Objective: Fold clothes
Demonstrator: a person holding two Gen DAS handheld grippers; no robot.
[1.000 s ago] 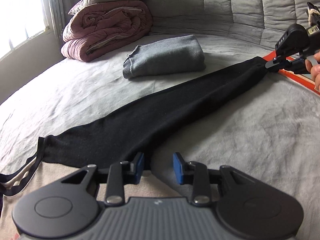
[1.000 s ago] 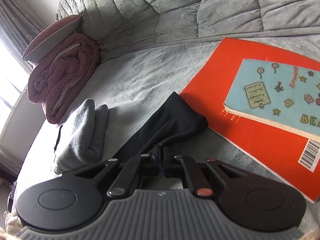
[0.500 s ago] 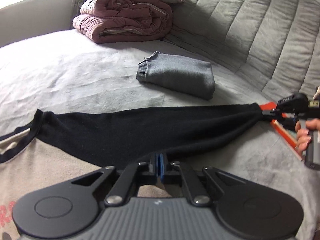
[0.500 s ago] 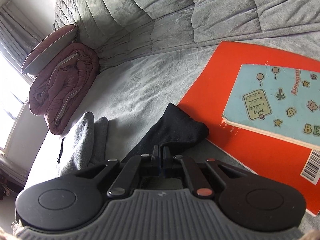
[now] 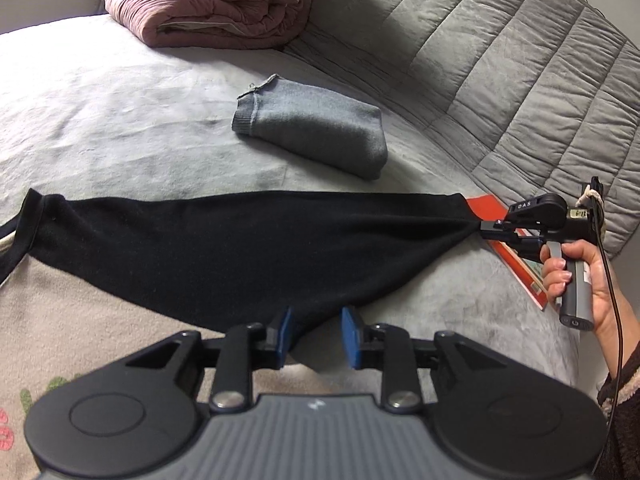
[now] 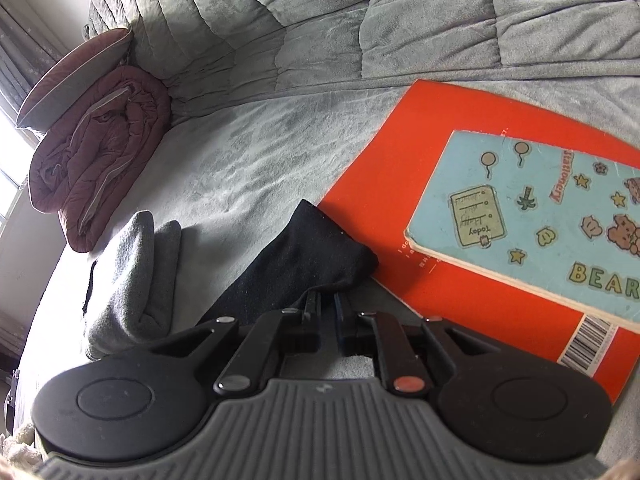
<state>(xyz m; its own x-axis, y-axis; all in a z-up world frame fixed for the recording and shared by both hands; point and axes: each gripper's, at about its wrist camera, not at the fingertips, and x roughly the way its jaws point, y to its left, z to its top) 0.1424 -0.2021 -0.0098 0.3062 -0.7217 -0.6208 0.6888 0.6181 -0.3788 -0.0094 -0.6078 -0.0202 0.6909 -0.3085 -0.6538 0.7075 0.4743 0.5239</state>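
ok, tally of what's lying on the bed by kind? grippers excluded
Clothes: 2, black sleeve of the beige garment, folded grey sweater
Bedding: 2, folded pink comforter, pillow on top of it
Books: 2, orange book, blue bear notebook on top of it
Total: 6

Folded grey garment [image 5: 316, 138] ahead; books [image 6: 500, 232] crowd right; bedcover [image 5: 120, 120] left bare.
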